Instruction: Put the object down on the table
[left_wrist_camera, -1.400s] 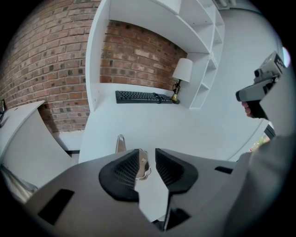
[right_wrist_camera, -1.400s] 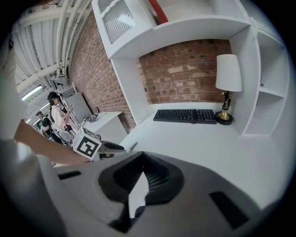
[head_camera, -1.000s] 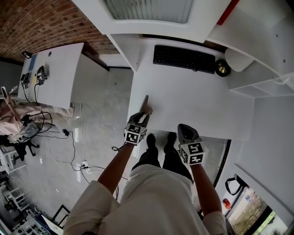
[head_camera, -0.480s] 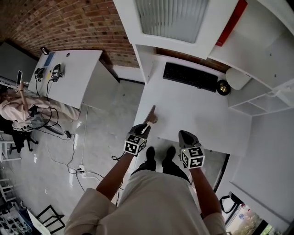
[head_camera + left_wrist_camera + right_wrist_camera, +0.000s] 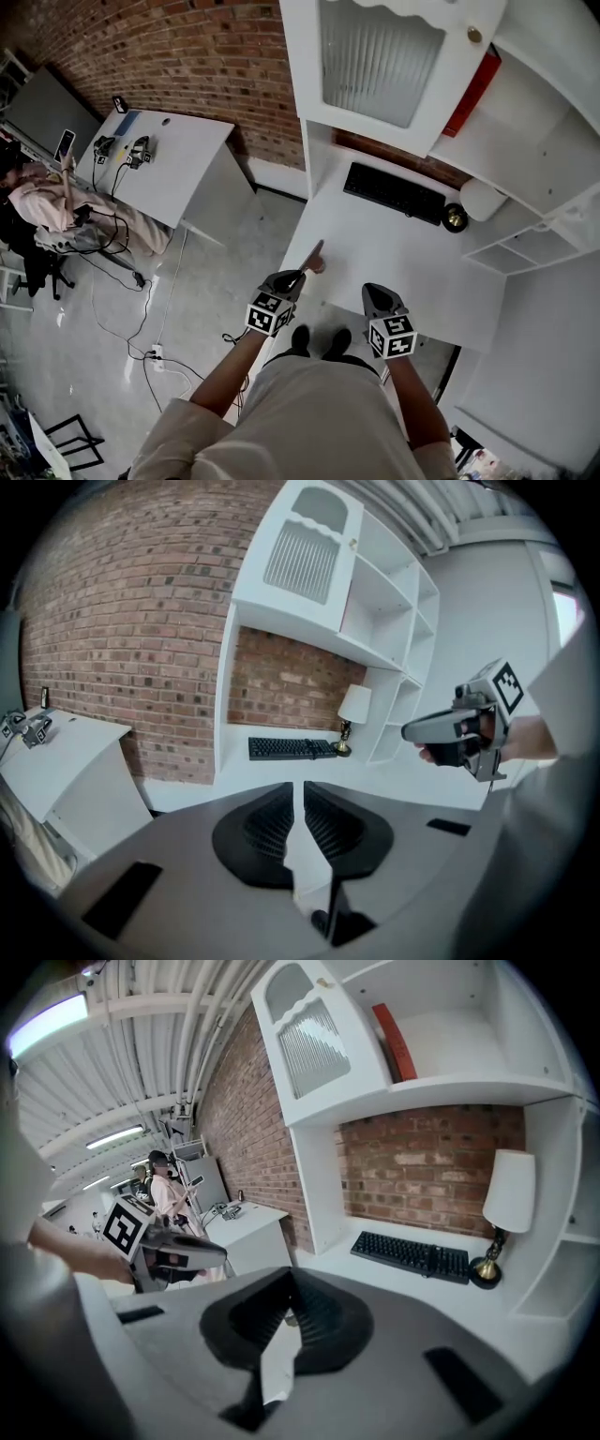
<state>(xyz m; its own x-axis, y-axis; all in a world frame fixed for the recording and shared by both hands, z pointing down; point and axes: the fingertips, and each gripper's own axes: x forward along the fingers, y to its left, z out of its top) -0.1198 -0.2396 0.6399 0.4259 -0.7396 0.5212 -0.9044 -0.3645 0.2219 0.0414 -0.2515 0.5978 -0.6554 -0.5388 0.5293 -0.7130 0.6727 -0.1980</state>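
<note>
The small brown, wedge-like object point(image 5: 316, 255) lies on the white surface point(image 5: 412, 258), close to its front-left edge and held by neither gripper. In the head view it sits at about 1 o'clock from the left gripper point(image 5: 298, 276), just beyond the tips. The left gripper's fingers point(image 5: 267, 832) have just been closing and now stand with only a narrow slit between them. Nothing is in that slit except the pale surface seen through it. The right gripper point(image 5: 373, 289) hangs at 3 o'clock from the left one, well apart from the object. Its fingers point(image 5: 323, 1321) meet at the tips and hold nothing. Both grippers point toward 12 o'clock, tilted downward over the near edge. Farther back on the surface, at 1 o'clock from the object, a black keyboard point(image 5: 394, 194) lies against the brick wall point(image 5: 187, 56), with a brass-footed lamp point(image 5: 457, 217) just at its 3 o'clock end. At 10 o'clock stands a second white table point(image 5: 178, 178) carrying small devices and cables.
</note>
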